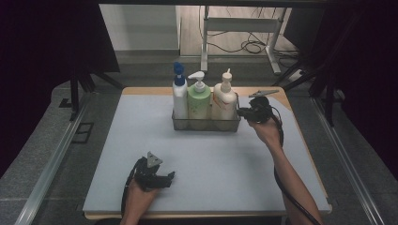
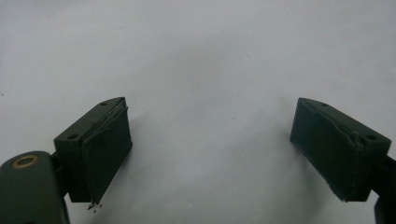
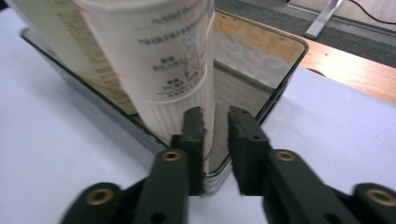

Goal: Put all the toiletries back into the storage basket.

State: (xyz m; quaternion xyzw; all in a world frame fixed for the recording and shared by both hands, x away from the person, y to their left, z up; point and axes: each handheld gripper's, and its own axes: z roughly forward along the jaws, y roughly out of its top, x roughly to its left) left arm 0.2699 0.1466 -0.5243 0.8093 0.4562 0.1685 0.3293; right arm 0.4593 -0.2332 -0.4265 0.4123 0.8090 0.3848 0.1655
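A metal wire tray [image 1: 206, 125] stands at the back middle of the mat and holds three upright pump bottles: a white one with a blue pump [image 1: 179, 98], a green one [image 1: 199, 101] and a cream one [image 1: 225, 101]. My right gripper [image 1: 240, 112] is at the tray's right end. In the right gripper view its jaws [image 3: 215, 114] straddle the tray's end wall [image 3: 289, 70], one jaw inside against the cream bottle [image 3: 163, 60], the other outside, closed on the wall. My left gripper [image 1: 171, 177] rests near the front edge, open [image 2: 210, 140], with only bare mat between its pads.
A pale grey mat [image 1: 141, 131] covers a wooden table [image 1: 141, 90]. Metal rails run along both sides on the floor. A desk frame [image 1: 244, 28] and cables lie beyond the table's back edge.
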